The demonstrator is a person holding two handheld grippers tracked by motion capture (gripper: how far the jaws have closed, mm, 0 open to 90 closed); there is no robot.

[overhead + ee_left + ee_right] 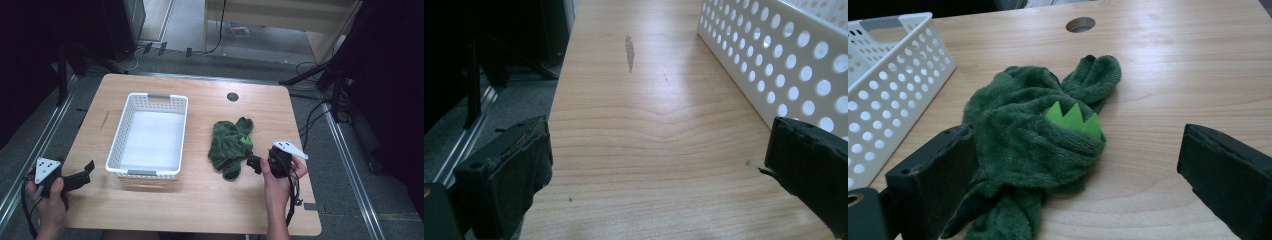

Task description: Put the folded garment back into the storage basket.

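Observation:
A dark green plush toy (230,142) with a light green zigzag crest lies crumpled on the wooden table (200,200), right of the white perforated basket (150,134). My right gripper (256,161) sits just right of the toy's near end, jaws wide apart and holding nothing. In the right gripper view the plush toy (1033,135) lies ahead, partly between the jaws but not pressed. My left gripper (86,172) rests at the table's front left corner, open, pointing at the basket. In the left gripper view bare wood lies between its jaws, with the basket wall (784,65) at the right.
A round cable hole (232,96) sits in the table near the far edge. The basket is empty inside. Dark stands and cables flank the table on both sides, and metal rails (30,165) run along the floor.

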